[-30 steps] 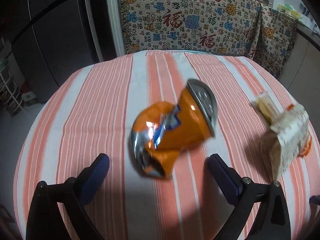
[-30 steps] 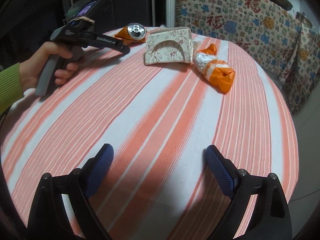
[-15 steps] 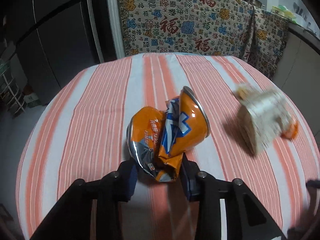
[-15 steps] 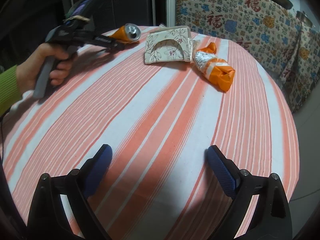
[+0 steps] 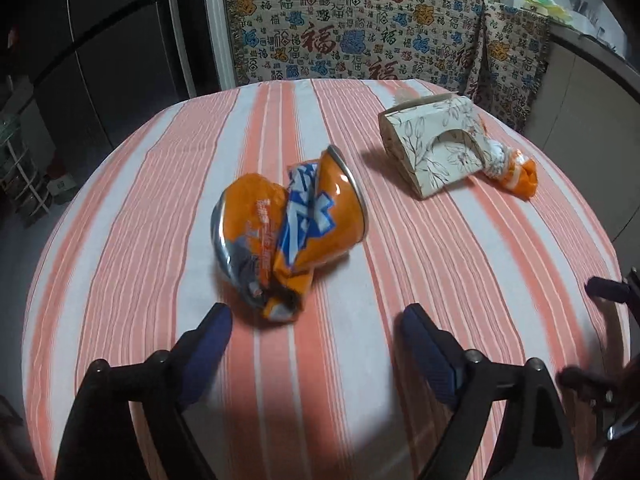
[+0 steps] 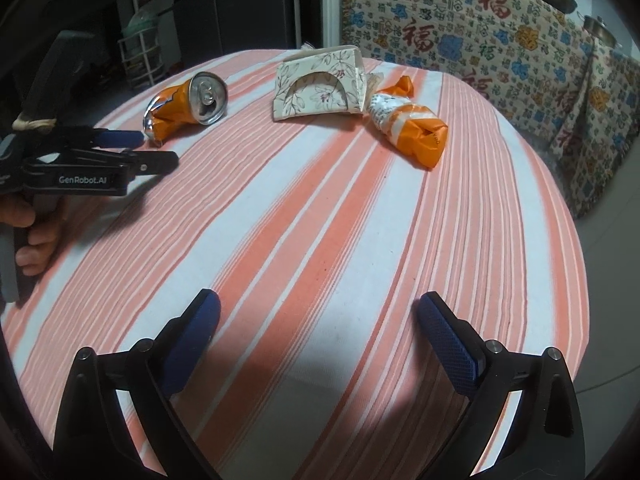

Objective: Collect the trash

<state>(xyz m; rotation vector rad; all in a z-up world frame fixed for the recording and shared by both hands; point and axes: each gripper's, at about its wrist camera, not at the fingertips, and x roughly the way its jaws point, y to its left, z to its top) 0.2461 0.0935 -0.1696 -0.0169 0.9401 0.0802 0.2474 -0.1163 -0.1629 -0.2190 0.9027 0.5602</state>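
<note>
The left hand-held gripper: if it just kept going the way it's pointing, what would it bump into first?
Most likely the crushed orange can, lying on the striped tablecloth just ahead of the left hand-held gripper, slightly left of centre. Its jaws are opening, with nothing between them. Depth is hard to judge.

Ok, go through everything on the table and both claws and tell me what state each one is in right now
Crushed orange drink can: dented, lying on its side, not gripped.
Floral cardboard tissue box: torn open, tipped on its side.
Orange and white snack wrapper: crumpled, lying beside the box.
Striped orange and white tablecloth: spread over the table.
Left claw: jaws opening, nothing between them, can just ahead.
Right claw: jaws opening, empty.
</note>
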